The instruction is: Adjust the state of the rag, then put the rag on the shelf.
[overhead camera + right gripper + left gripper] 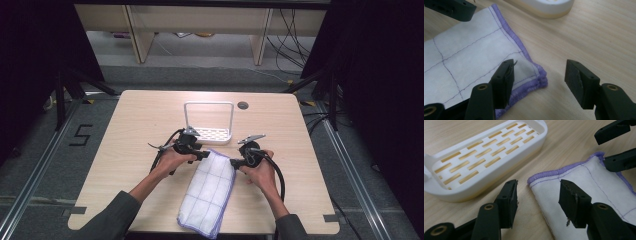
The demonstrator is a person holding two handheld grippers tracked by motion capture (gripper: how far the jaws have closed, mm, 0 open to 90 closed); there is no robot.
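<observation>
The folded white cloth (pixel 208 194) with purple edging lies flat on the table (pixel 135 130), just in front of the white slotted tray (pixel 214 134), which holds nothing. The left gripper (pixel 537 195) and right gripper (pixel 539 76) each straddle 1 far corner of the cloth, jaws apart, not pinching.

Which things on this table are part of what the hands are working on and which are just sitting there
In the job:
- folded white cloth with purple edging
- left claw, open astride the cloth's near left corner
- right claw, open astride its near right corner

Just lying about:
- white slotted rack with its tall handle, behind the cloth
- round cable hole in the table
</observation>
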